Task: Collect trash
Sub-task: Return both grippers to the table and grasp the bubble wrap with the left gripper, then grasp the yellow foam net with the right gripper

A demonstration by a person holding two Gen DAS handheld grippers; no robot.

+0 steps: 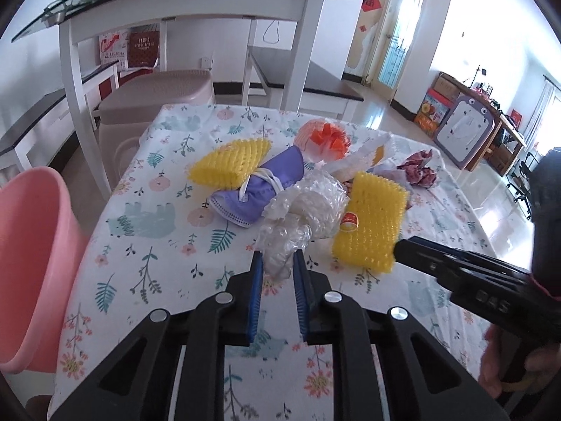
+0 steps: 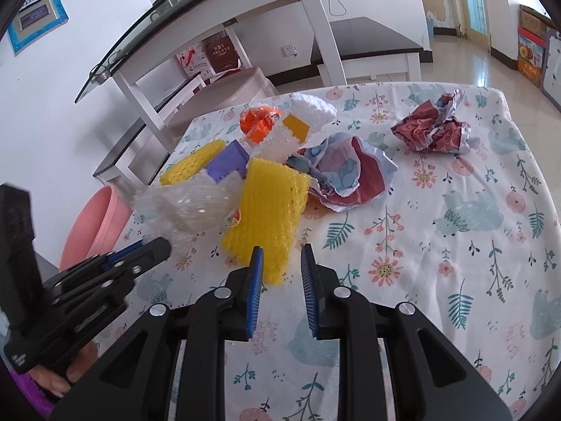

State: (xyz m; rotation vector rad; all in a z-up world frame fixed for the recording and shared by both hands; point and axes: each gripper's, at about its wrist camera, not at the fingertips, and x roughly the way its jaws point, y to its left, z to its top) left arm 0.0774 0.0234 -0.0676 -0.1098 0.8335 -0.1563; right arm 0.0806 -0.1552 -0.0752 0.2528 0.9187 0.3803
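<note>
Trash lies heaped on a floral tablecloth [image 1: 147, 245]. My left gripper [image 1: 277, 258] is shut on the near end of a clear bubble wrap [image 1: 305, 203], which is squeezed between the blue pads. In the right wrist view the left gripper [image 2: 154, 245] reaches into that wrap [image 2: 189, 207]. My right gripper [image 2: 281, 251] is open. The near corner of a yellow foam net [image 2: 270, 210] lies between its fingers, against the left pad and apart from the right one. The left wrist view shows the right gripper [image 1: 403, 249] at that net's [image 1: 371, 217] corner.
A pink bin [image 1: 31, 263] stands beside the table's left edge. Further back lie a second yellow net [image 1: 228, 165], a purple face mask [image 1: 259, 186], an orange wrapper [image 1: 329, 137], crumpled red paper [image 2: 431, 129] and a crumpled printed sheet [image 2: 343, 175]. A glass-topped desk stands behind.
</note>
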